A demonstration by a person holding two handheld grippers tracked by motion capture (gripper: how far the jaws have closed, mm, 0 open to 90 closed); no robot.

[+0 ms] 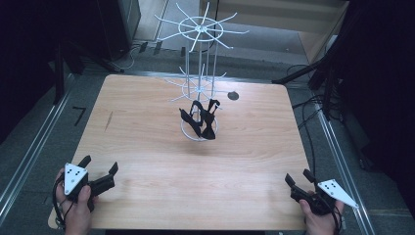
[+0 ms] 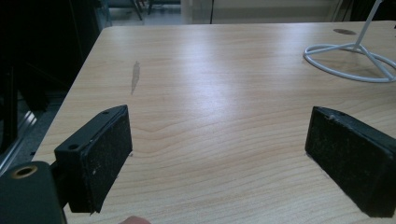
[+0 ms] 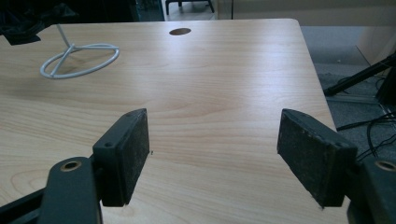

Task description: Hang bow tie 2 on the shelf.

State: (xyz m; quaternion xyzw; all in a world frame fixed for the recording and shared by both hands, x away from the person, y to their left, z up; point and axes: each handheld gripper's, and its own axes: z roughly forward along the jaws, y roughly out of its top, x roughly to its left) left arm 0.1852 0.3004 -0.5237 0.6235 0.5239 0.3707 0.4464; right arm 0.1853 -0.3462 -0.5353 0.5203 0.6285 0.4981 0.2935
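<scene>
A white wire display stand [image 1: 200, 73] with two tiers of radiating hooks rises from a ring base [image 2: 350, 60] on the far middle of the wooden table [image 1: 147, 147]. Several black bow ties [image 1: 201, 120] hang on its lower hooks. My left gripper [image 1: 100, 169] rests near the table's front left corner, open with nothing between its jaws [image 2: 217, 158]. My right gripper [image 1: 298, 177] sits at the front right corner, open and empty too [image 3: 212, 156]. In the right gripper view the ring base [image 3: 79, 59] lies at the upper left, with a black bow tie [image 3: 23, 28] above it.
A round cable hole [image 1: 233, 95] pierces the table to the right of the stand. A dark scuff [image 1: 108, 121] marks the left side. Black cables [image 1: 308, 112] and dark stands crowd the floor to the right; metal rails run along both table sides.
</scene>
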